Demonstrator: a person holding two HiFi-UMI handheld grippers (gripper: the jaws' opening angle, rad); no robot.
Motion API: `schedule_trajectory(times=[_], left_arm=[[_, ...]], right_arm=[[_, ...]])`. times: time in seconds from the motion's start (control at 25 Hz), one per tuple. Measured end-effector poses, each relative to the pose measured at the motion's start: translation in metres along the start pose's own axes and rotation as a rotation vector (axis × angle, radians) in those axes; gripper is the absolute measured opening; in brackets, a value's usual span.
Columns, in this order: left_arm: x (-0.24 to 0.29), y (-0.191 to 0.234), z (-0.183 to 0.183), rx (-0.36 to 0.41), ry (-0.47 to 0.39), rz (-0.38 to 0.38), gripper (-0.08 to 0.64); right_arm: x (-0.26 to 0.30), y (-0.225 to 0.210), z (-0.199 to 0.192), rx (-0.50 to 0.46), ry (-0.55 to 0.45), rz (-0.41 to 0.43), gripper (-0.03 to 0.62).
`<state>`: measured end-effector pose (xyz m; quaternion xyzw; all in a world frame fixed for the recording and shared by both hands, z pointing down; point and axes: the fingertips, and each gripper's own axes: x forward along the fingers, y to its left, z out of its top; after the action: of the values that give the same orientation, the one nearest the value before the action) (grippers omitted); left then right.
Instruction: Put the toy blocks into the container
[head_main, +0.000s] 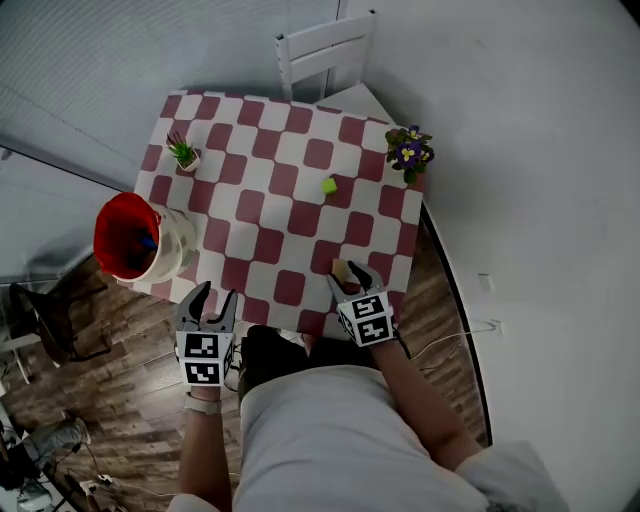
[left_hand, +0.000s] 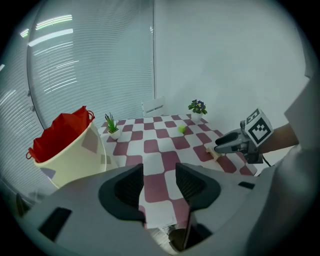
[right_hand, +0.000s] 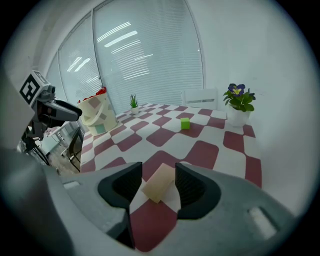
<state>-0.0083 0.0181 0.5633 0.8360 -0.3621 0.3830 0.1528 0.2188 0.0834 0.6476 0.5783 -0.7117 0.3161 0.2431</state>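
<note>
Logged flat tan rectangular block (right_hand: 159, 182) on checkered table (head_main: 268, 245) between parted jaws of right gripper (head_main: 350, 278), small green cube (head_main: 329, 185) mid-table, left gripper (head_main: 216, 292) parted, empty, near round cream bucket (head_main: 178, 243) whose red liner (head_main: 118, 225) holds a blue item (head_main: 148, 240).

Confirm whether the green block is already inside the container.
No: the green block sits on the checkered table, well apart from the red-lined container.
</note>
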Motion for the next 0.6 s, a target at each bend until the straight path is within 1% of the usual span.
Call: schedule_trajectory(times=[0.12, 0.24, 0.48, 0.6], left_arm=[[-0.002, -0.009, -0.012, -0.035, 0.012, 0.003, 0.187], [-0.003, -0.015, -0.024, -0.050, 0.040, 0.006, 0.187], [-0.003, -0.019, -0.039, -0.092, 0.060, 0.005, 0.187], [-0.001, -0.019, -0.047, -0.103, 0.067, -0.005, 0.186]], right_arm=[[0.007, 0.000, -0.010, -0.009, 0.027, -0.002, 0.199], [0.013, -0.001, -0.018, -0.008, 0.045, -0.006, 0.201], [0.019, 0.002, -0.016, -0.023, 0.037, -0.031, 0.209], [0.021, 0.003, -0.016, -0.008, 0.043, -0.043, 0.208]])
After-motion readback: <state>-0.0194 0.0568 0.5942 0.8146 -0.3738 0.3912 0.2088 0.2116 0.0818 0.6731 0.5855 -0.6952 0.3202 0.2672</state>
